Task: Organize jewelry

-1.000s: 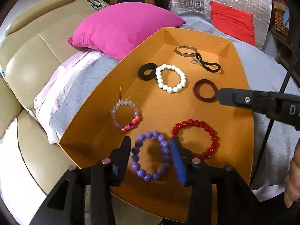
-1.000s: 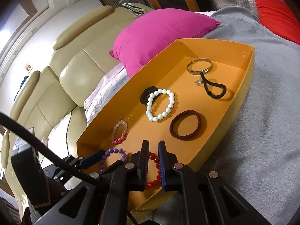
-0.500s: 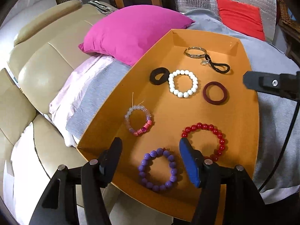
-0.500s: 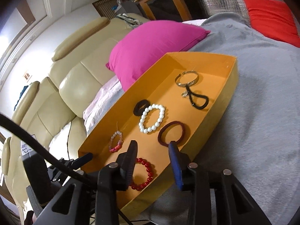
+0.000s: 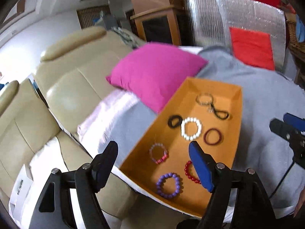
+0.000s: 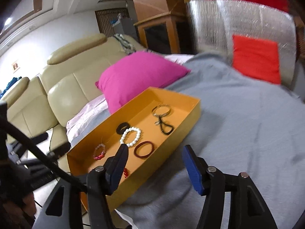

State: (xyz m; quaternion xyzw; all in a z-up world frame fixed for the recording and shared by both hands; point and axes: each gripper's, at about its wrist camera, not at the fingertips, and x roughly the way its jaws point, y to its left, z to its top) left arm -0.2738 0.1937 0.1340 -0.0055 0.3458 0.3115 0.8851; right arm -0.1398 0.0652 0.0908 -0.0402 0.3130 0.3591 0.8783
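Both claws, the left claw (image 5: 152, 164) and right claw (image 6: 154, 164), have just been opening and hang wide and empty, back from the orange tray's (image 5: 237, 133) near edge; the purple bracelet (image 5: 168, 185) lies nearest the left.

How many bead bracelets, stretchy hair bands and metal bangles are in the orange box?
Bead bracelets: 4 — white, pink-and-clear, purple, red
Hair bands: 3 — black, maroon, thin black loop
Metal bangles: 1
Total: 8, all in the orange box
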